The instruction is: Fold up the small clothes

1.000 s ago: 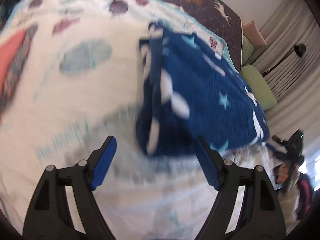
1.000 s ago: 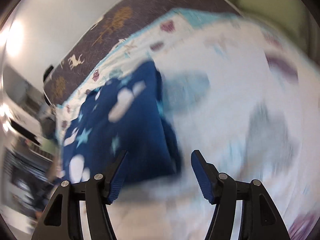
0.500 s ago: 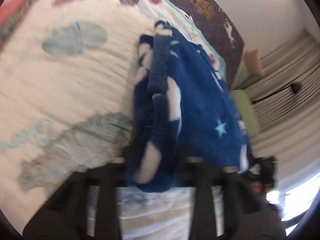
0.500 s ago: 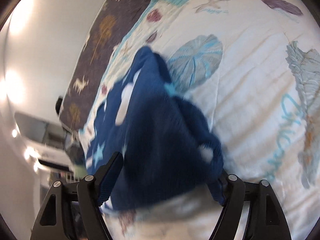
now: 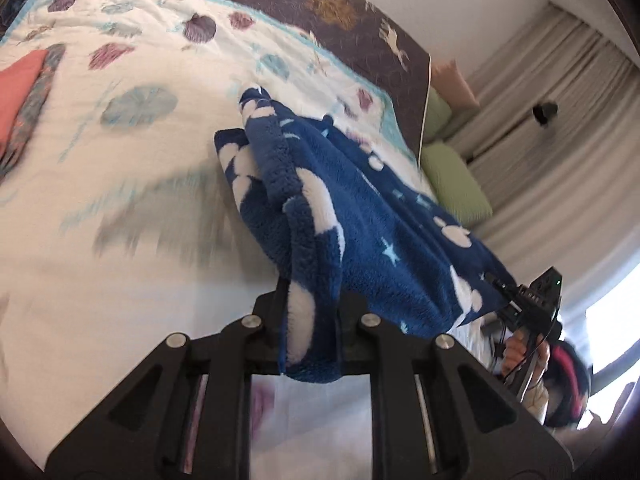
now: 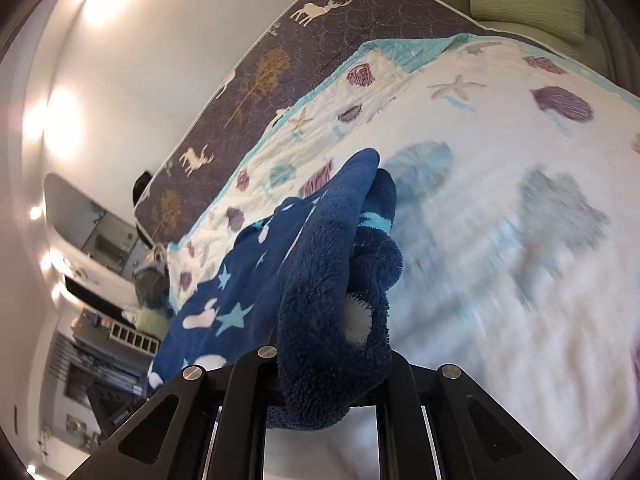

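Left tongs [image 5: 310, 312] clamped on edge of fleece [image 5: 360, 216]; blue fabric bunched between closed jaws, running ahead and rightward, lifted off bed. Right tongs [image 6: 334, 364] likewise pinched shut on another part of fleece [image 6: 320, 280], thick fold filling gap, rest trailing ahead-left over quilt [image 6: 500, 240]. Quilt [image 5: 120, 160] white with shell print, blurred just ahead of both tongs. Red cloth [image 5: 18, 88] far left of left tongs. Green pillow [image 5: 456, 184] beyond fleece, right side.

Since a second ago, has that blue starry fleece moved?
Yes. The blue fleece has risen off the seashell quilt, both tools now shut on its near edge.
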Demonstrator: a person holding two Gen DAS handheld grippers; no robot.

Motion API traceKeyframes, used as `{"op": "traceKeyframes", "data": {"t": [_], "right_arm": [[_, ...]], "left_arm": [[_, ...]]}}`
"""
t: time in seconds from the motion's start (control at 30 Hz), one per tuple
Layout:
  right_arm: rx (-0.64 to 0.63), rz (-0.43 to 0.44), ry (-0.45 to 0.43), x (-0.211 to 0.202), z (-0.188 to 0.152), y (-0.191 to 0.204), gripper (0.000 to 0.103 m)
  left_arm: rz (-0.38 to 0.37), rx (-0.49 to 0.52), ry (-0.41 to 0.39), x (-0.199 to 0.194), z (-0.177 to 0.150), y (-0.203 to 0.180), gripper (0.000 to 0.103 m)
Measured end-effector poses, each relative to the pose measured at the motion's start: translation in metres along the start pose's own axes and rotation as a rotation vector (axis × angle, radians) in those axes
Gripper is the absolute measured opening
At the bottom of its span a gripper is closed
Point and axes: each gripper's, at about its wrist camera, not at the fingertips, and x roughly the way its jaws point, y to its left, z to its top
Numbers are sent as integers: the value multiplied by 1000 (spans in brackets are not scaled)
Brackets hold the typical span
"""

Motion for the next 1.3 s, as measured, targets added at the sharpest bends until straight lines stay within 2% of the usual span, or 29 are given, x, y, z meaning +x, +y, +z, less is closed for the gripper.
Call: {"op": "traceKeyframes", "data": {"t": [0.07,0.17,0.23,0.33,0.4,0.47,0.53,0.57,0.63,0.67,0.7,0.77,0.83,0.9,1.0,1.03,1.1,1.17,1.27,1.3], "right_arm": [[11,-19,27,-25,-33,-11,11],[89,-42,62,-52,-82,-31,11],[123,-51,77,-62,-99,-40,11],[97,-75,75,-74,-109,-39,11],[48,-138,111,-72,-108,-40,18],[61,-225,141,-70,-104,-46,35],[93,-292,130,-79,-95,-52,42],[102,-330,92,-87,-88,-53,43],[93,-423,14,-105,-69,-49,46],[82,-453,-31,-113,-57,-45,47],[71,-451,-77,-118,-45,-39,48],[30,-374,-119,-114,-21,-22,57],[-58,-279,-66,-82,4,3,61],[-145,-233,22,-35,23,29,61],[-206,-177,161,45,44,55,61],[-207,-166,202,67,48,60,61],[-207,-156,257,107,51,67,61],[-219,-173,302,139,54,69,61],[-203,-188,342,167,54,57,61],[-183,-163,349,174,55,52,61]], "left_arm": [[13,-27,43,-13,-34,5,18],[31,-73,83,-24,-65,11,18],[46,-86,103,-31,-81,9,18],[70,-23,127,-39,-92,2,19],[137,0,135,-41,-92,3,22],[225,18,110,-51,-90,5,22],[298,43,26,-72,-80,2,23],[319,55,-18,-81,-70,1,28],[326,106,-130,-98,-47,-13,43],[317,128,-156,-99,-39,-19,56],[295,172,-183,-96,-25,-29,64],[272,242,-189,-72,3,-43,65],[244,299,-146,-34,28,-60,65],[207,337,-53,22,54,-76,65],[229,350,68,99,86,-89,65],[237,344,88,110,87,-92,65],[253,293,138,142,102,-82,65],[250,226,163,158,109,-71,65],[173,64,204,179,120,-42,65],[143,25,209,185,122,-36,65]]}}
